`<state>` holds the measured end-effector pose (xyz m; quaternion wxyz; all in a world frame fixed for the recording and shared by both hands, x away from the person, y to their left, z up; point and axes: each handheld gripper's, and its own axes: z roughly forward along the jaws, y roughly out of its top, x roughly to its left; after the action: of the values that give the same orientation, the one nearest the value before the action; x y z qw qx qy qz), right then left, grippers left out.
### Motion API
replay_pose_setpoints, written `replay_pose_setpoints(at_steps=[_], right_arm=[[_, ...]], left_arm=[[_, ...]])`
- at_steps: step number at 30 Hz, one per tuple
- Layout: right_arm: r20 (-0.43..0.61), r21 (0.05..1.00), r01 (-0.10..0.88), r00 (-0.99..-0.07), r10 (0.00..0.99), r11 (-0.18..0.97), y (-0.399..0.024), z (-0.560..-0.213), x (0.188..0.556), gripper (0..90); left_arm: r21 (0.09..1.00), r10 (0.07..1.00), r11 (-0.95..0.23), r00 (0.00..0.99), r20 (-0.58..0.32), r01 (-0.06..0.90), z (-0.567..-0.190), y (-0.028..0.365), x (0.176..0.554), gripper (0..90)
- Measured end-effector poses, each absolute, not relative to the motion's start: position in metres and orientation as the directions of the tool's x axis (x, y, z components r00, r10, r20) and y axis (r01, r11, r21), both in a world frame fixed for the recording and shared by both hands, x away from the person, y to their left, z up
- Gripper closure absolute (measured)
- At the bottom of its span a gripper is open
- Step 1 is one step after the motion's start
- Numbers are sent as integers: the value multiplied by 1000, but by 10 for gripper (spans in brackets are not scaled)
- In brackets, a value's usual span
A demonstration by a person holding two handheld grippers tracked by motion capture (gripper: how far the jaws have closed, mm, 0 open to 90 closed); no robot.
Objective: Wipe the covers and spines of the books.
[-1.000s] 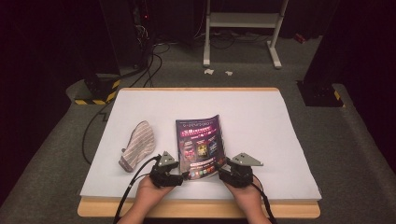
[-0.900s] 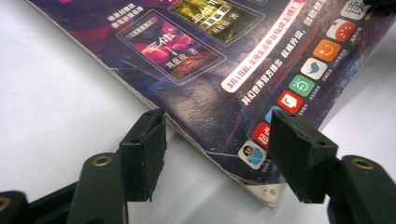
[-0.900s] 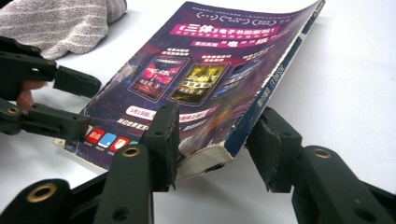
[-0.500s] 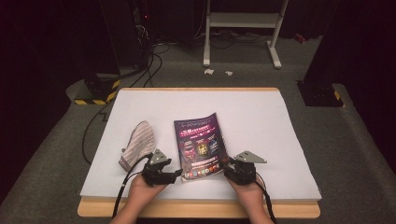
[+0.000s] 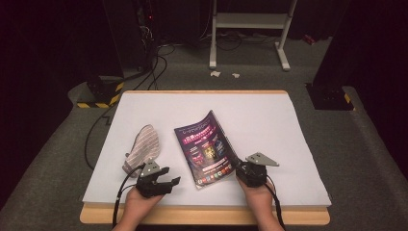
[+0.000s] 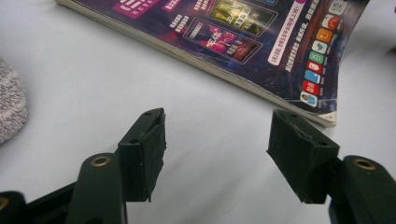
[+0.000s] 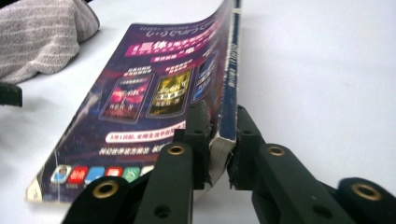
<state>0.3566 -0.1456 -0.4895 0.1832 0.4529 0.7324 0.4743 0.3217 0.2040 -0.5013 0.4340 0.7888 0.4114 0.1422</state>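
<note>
With your right gripper (image 7: 218, 140) clamped on the glossy purple paperback book's (image 5: 207, 147) spine corner and your left gripper (image 6: 217, 149) gaping empty, lifting risked tearing or dropping it.

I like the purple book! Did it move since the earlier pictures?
Yes. The purple book has its right edge lifted off the white table, pinched by the right gripper, whose jaws have just closed; earlier it lay flat.

Overhead light is falling brightly on the white surface (image 5: 269, 125) at the centre of the high view, while the frame's upper edges are sinking into darkness. In both gripper views the nearest jaws are blurring softly, casting faint shadows below.
</note>
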Motion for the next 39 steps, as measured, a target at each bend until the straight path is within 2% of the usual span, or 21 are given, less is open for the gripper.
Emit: replay_pose_setpoints(at_steps=[16,28,39], right_arm=[[162,862,486,-535,829,144,-148,-474,369,840],[145,882,447,-557,817,148,-144,-455,371,842],[126,905,405,-542,831,127,-156,-437,368,844]], left_arm=[[814,777,-271,615,-130,514,-503,206,321,362],[819,776,-276,619,-119,503,-502,205,320,358],[825,776,-277,621,-111,493,-502,205,319,357]])
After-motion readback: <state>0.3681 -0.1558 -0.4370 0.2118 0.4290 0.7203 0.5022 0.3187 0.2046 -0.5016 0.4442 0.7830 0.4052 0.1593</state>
